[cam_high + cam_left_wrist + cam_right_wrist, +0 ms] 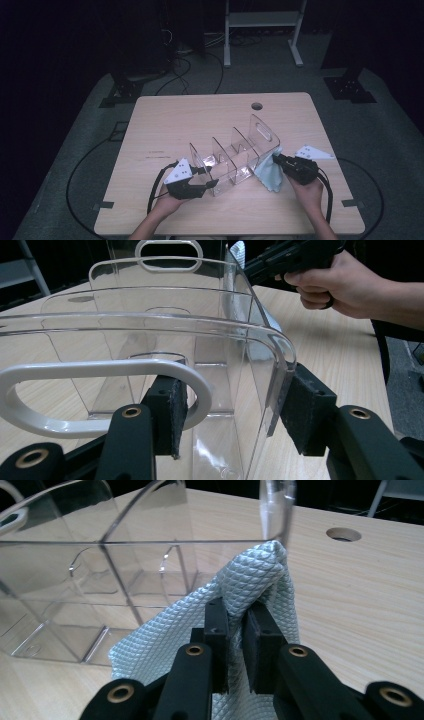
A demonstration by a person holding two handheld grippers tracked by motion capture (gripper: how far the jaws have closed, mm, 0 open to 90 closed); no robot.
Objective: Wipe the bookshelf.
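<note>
A pale wooden table [165, 120] with a round cable hole near its far edge carries a clear acrylic organizer [235, 157], a long open rack split by upright dividers, lying diagonally across the middle.

The left gripper [212, 184] holds the organizer's near end. In the left gripper view its black padded fingers [167, 412] are clenched across the corner of the end panel, one pad inside beside the oval handle cut-out, the other outside against the curved edge.

The right gripper [275, 158] sits at the organizer's right side near the far end. Its fingers [218, 630] are clenched on a fold of light blue-green microfiber cloth [269, 172], which bunches up against the clear wall, and the rest trails down onto the table.

Risks, as a judgement:
- The left grip takes only one corner of smooth, hard plastic. A firm wiping push from the right could make the rack pivot or slip out of the pads.
- The cloth is pinched by a small fold, so friction on the wall may drag it free.
- The trailing cloth could snag on a divider edge or the base.
- If the bunched fold thins, bare fingers could scrape the acrylic.
</note>
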